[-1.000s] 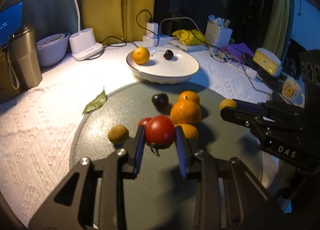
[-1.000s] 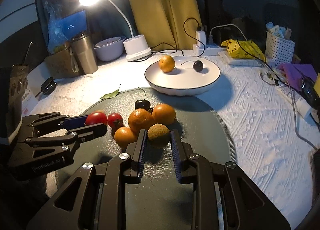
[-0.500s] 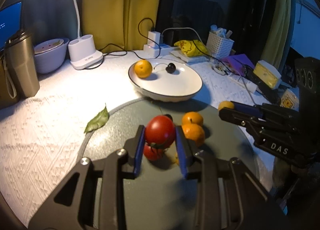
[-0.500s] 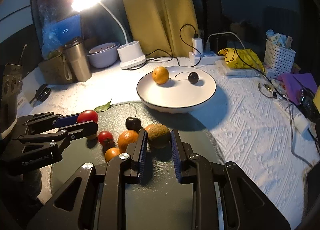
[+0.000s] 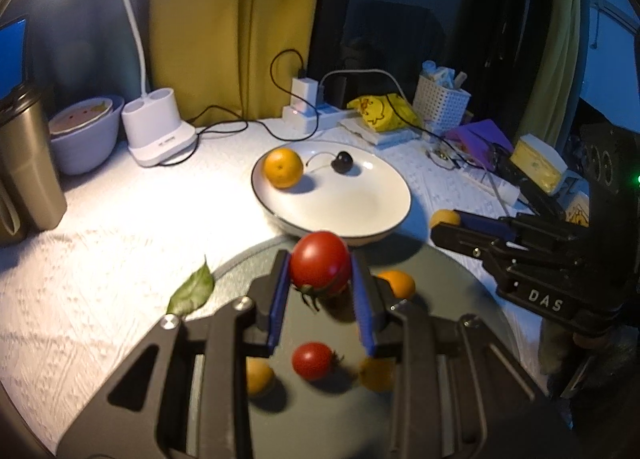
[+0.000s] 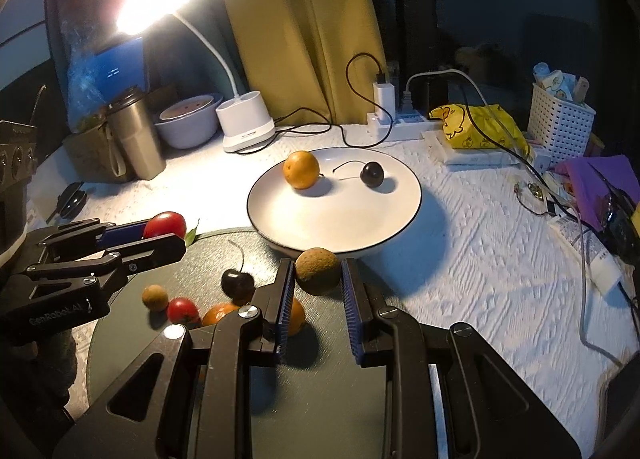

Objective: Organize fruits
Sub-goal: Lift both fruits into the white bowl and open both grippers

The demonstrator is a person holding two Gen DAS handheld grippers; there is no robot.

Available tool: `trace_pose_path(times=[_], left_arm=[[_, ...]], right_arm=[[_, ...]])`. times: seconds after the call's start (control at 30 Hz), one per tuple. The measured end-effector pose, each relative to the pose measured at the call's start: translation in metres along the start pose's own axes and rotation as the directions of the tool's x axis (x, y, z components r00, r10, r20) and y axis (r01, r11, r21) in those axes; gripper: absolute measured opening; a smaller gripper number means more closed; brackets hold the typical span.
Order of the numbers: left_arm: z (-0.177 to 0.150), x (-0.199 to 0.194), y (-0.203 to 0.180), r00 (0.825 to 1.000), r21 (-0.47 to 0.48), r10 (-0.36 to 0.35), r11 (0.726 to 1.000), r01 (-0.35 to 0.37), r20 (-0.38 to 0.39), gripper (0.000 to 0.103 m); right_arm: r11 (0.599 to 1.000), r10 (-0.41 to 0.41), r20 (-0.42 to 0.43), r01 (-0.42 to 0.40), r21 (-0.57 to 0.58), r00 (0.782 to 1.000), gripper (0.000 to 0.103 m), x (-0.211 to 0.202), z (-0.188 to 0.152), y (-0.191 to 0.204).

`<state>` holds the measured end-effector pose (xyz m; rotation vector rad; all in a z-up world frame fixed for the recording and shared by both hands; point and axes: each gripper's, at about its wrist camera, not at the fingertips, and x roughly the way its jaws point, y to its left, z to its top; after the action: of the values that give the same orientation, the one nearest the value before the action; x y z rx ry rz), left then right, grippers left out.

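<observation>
Fruit sorting on a bench covered in white textured cloth. Your left gripper, at lower centre of its view, has its jaws clamped on a glossy red tomato, held above the dark round mat. Your right gripper has its jaws clamped on a rough brown round fruit, just in front of the near rim of the white round plate with a dark edge. On that plate, at centre frame, lie a small orange citrus and a dark stemmed cherry, apart from each other. On the mat at lower left lie another cherry, a small red tomato and a small tan fruit.
</observation>
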<state>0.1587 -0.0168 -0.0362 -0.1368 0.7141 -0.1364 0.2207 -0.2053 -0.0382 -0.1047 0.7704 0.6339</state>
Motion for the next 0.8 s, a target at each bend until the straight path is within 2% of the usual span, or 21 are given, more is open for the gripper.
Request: trace_pose_path(times=[0.8], left_arm=[[0.040,0.058,-0.009,0.999,0.039,-0.049,0.998,0.050,-0.024,0.031]], right_arm=[[0.999,0.008,0.001,-0.008,0.043,1.000,0.026,0.045,0.026,-0.034]])
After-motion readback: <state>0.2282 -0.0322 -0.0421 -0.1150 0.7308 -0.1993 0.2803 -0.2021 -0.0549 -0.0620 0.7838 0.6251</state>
